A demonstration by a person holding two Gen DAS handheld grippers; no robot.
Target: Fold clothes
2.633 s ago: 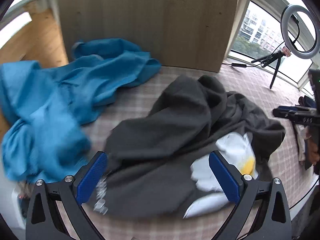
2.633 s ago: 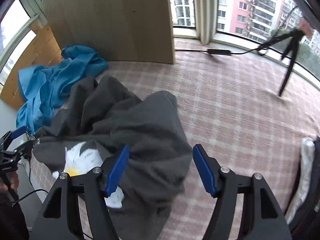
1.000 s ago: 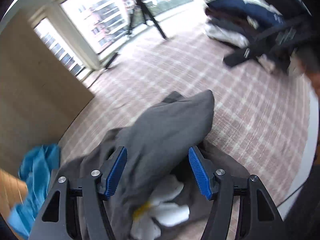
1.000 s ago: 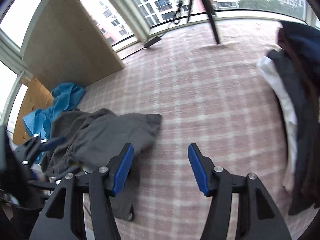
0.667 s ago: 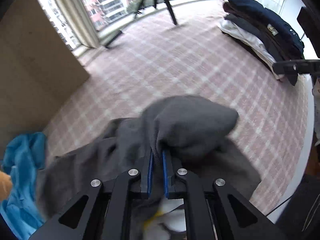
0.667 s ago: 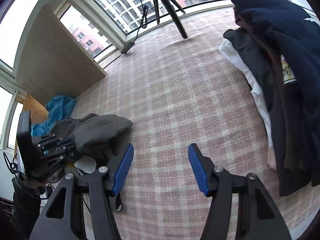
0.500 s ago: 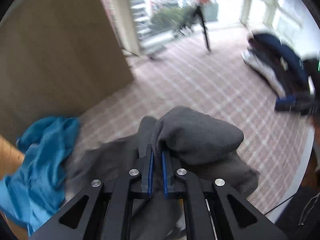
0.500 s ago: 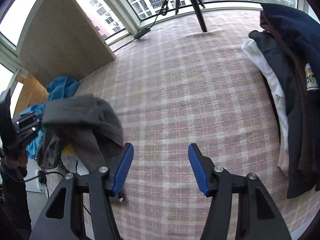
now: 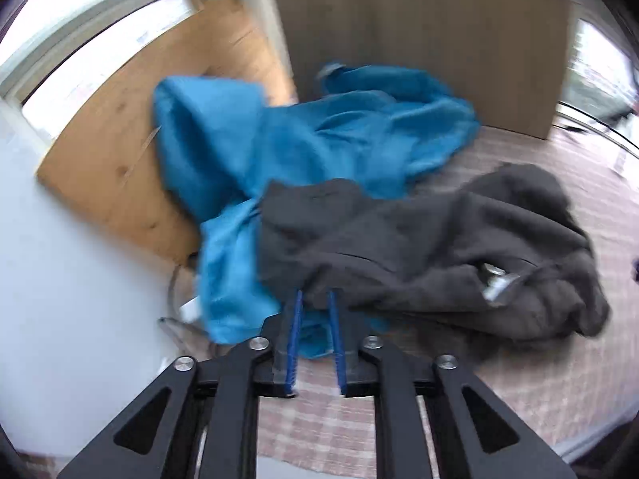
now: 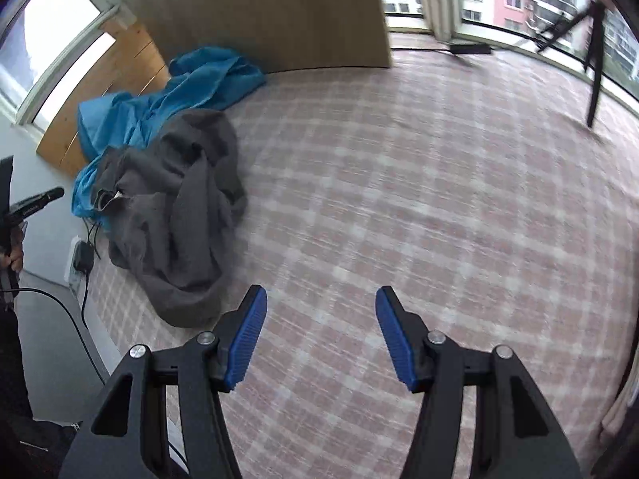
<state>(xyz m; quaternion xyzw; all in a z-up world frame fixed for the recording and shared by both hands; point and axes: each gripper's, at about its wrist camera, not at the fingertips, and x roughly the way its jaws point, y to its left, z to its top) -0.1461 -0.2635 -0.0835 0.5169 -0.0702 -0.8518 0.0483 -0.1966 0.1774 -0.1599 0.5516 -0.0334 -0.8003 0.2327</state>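
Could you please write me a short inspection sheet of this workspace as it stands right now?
Surface: pink checked cover, mostly bare on the right.
Job's things: grey garment crumpled in a heap; blue garment bunched behind it against the wooden panel.
Clutter: nothing seen.
Grippers: left gripper nearly closed, fingers at the grey garment's edge, grip unclear; right gripper open, holding nothing, over bare cover.
Cables: black cable and plug at the left edge.
Surroundings: windows, tripod, apartment blocks outside.
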